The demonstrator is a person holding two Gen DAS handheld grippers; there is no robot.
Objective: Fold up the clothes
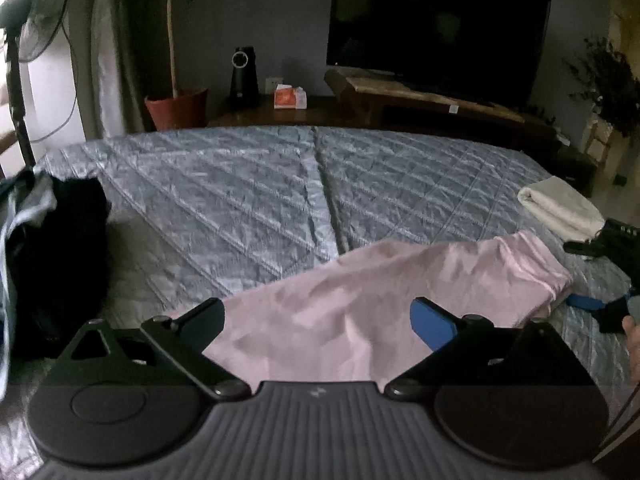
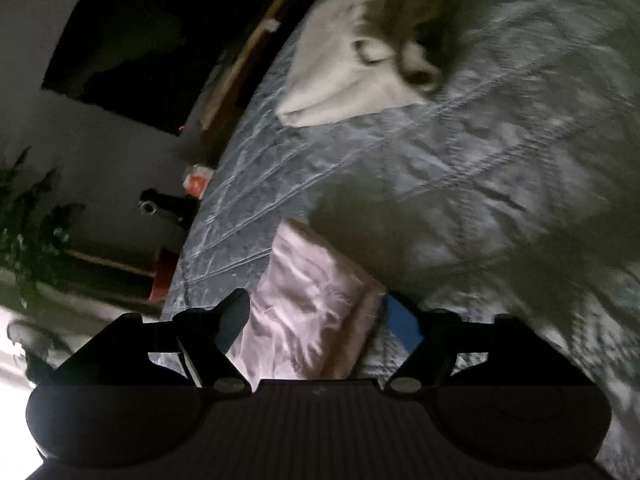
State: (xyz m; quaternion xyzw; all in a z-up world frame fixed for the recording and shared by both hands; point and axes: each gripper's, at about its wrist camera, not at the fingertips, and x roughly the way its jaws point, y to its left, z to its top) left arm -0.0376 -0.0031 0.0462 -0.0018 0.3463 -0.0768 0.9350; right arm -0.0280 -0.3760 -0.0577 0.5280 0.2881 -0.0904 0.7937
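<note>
A pink garment [image 1: 380,280] lies folded in a long strip on the grey quilted bed [image 1: 240,184]. My left gripper [image 1: 320,320] hovers open over its near end, the cloth showing between the spread fingers. In the right wrist view the same pink garment [image 2: 308,300] runs between the fingers of my right gripper [image 2: 316,316], which is open over its other end. The right gripper [image 1: 600,308] also shows at the right edge of the left wrist view, beside the cloth's end. Nothing is pinched in either one.
A folded cream garment [image 1: 560,208] lies at the bed's far right, also seen as [image 2: 352,64]. A dark pile of clothes [image 1: 60,248] sits at the left edge. Beyond the bed stand a TV [image 1: 436,28], a low cabinet [image 1: 420,100], a potted plant [image 1: 176,108] and a fan [image 1: 36,20].
</note>
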